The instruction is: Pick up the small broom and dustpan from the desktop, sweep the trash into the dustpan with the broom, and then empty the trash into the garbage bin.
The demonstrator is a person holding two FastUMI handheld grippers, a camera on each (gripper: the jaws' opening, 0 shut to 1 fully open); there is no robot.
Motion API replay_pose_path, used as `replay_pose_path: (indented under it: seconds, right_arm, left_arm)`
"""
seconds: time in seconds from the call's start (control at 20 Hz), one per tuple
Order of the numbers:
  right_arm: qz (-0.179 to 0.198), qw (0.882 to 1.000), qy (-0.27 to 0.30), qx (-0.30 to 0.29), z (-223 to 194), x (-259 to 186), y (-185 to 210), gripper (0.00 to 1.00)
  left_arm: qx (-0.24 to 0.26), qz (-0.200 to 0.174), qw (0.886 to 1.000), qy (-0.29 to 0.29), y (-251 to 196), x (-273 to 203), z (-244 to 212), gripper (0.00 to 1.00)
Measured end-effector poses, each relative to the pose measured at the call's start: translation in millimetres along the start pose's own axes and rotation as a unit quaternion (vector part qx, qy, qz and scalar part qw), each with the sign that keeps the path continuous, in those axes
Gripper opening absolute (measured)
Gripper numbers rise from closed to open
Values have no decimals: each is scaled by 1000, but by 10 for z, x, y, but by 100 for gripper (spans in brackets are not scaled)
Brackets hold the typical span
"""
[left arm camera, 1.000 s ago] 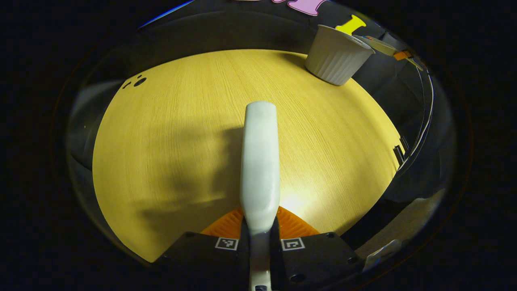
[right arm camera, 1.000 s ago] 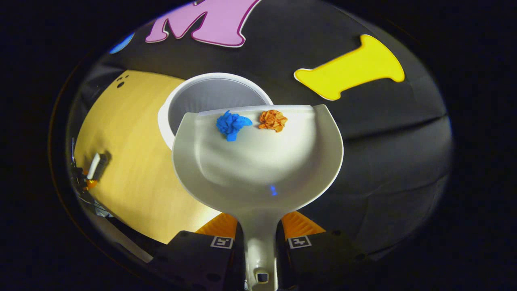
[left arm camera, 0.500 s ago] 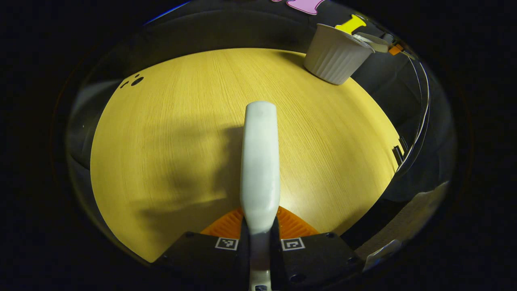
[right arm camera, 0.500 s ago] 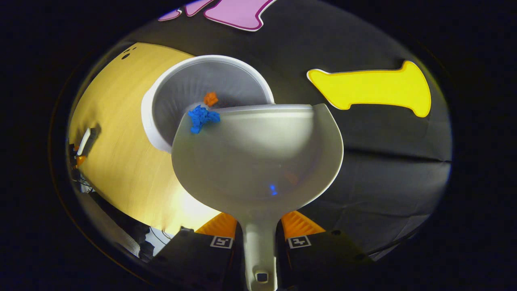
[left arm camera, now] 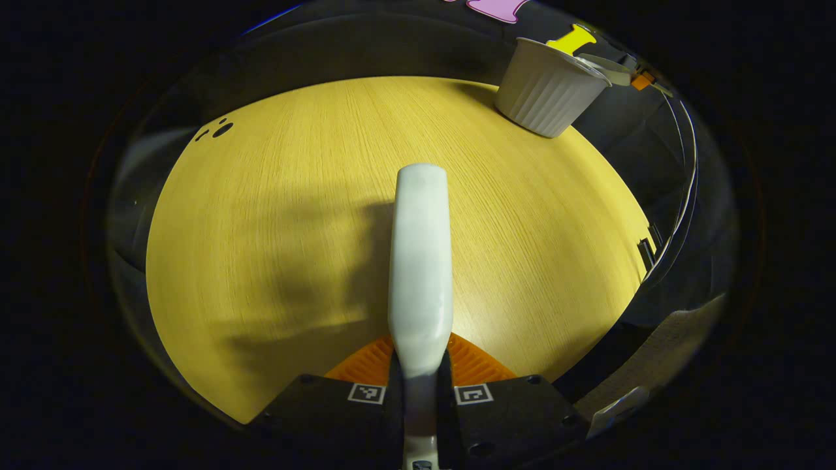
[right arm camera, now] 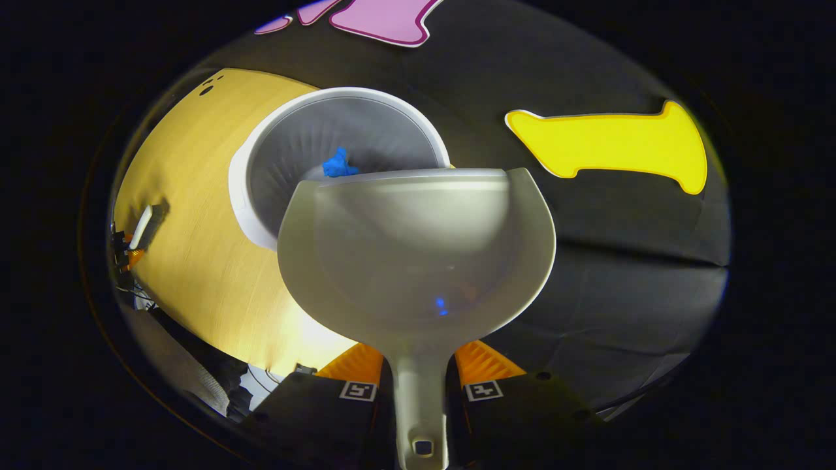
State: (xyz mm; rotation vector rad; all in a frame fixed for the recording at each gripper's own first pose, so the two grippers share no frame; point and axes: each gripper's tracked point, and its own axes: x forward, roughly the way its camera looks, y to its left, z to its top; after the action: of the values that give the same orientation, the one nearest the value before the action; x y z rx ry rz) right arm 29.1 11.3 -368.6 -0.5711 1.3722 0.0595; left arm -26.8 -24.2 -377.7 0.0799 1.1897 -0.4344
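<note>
Wide bare stretch of desktop (left arm camera: 274,215) lies open around the broom (left arm camera: 421,261), from nine o'clock round to two. Only the bin (left arm camera: 545,98) stands in the way, at one o'clock by the far edge. Above it the dustpan (right arm camera: 418,254) covers the bin's near rim.

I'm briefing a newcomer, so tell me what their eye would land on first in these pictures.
In the right gripper view, the pale dustpan looms largest, held by its handle in the right claw and tipped over the white bin, where a blue scrap shows just past the pan's lip. In the left gripper view, the broom handle juts from the left claw over the yellow desk, with the bin at the far right corner.
</note>
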Motion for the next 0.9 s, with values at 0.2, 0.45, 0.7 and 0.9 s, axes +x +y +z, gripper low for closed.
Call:
replay_pose_path:
  seconds: [0.2,0.45,0.7,0.9]
  right_arm:
    - [0,1000,-25,5,14,-46,-16,34]
    - [17,992,-113,45,94,-409,50,34]
    - [54,975,-205,60,73,-1035,433,34]
    - [101,966,-235,32,-76,-1323,1089,34]
  left_arm:
    - [-2,7,1000,-1,1,-2,18,24]
    - [0,15,1000,-2,11,-32,54,24]
    - [6,28,1000,-4,86,-58,104,24]
    - [4,40,999,-5,169,-89,124,24]
